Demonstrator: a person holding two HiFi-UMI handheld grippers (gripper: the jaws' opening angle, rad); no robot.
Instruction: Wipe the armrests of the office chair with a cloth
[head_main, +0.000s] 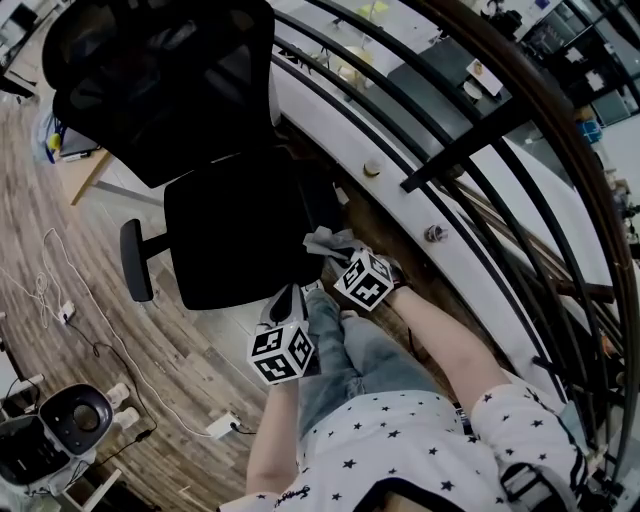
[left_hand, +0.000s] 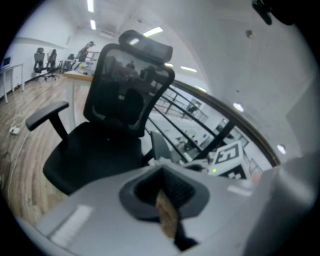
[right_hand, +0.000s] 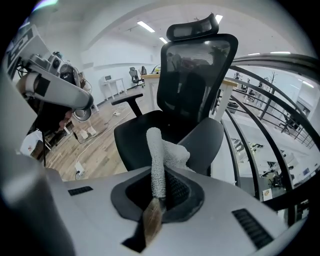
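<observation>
Right gripper (right_hand: 154, 202) jaws clamped on a grey knitted cloth (right_hand: 161, 152), which sticks up out of them over the grey armrest pad (right_hand: 206, 142) on the railing side of the black mesh-back office chair (head_main: 225, 235); can't tell if cloth and pad touch. Left gripper (left_hand: 167, 212) jaws pressed together with nothing in them, near the seat's front edge. Curved black railing (head_main: 450, 150) just beside the chair.

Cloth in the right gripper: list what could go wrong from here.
1. The right gripper pinches the cloth by only a narrow fold; pressing on the near armrest might tug it loose.
2. That armrest sits close to the railing, so a wide wiping stroke could knock the gripper against it.
3. The left gripper is shut on nothing, not gripping the chair, so the chair may swivel under pressure.
</observation>
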